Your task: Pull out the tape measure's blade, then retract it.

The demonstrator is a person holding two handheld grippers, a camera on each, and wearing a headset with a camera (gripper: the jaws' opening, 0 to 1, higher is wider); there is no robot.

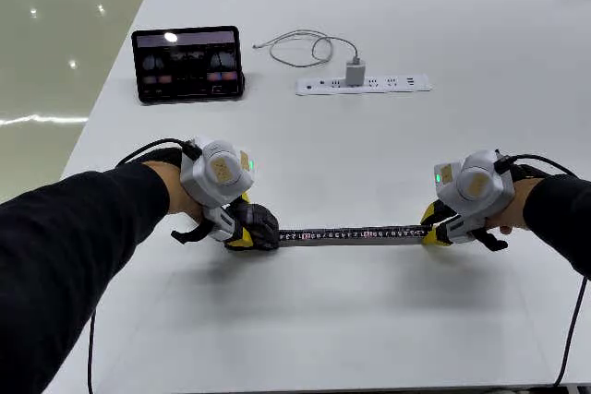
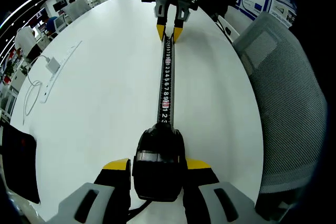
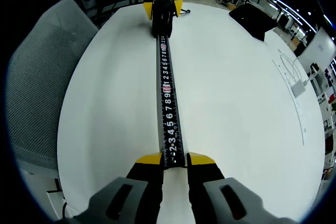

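Running straight from the case [image 2: 159, 150] clamped by the left gripper [image 2: 157, 165], the blade [image 3: 167, 93] ends pinched in the right gripper [image 3: 175, 159].

We cannot see the end hook of the blade [image 3: 167, 103]: it is tucked between the jaw tips of the right gripper [image 3: 175, 159]. The left gripper [image 2: 157, 164] covers both flanks of the tape measure's case [image 2: 157, 153], whose rear runs off the picture's bottom edge. In the head view the blade's numerals are too small for us to read, as is the screen of the tablet [image 1: 188, 64]. The mesh chair [image 2: 283, 108] is cut off at the edge.
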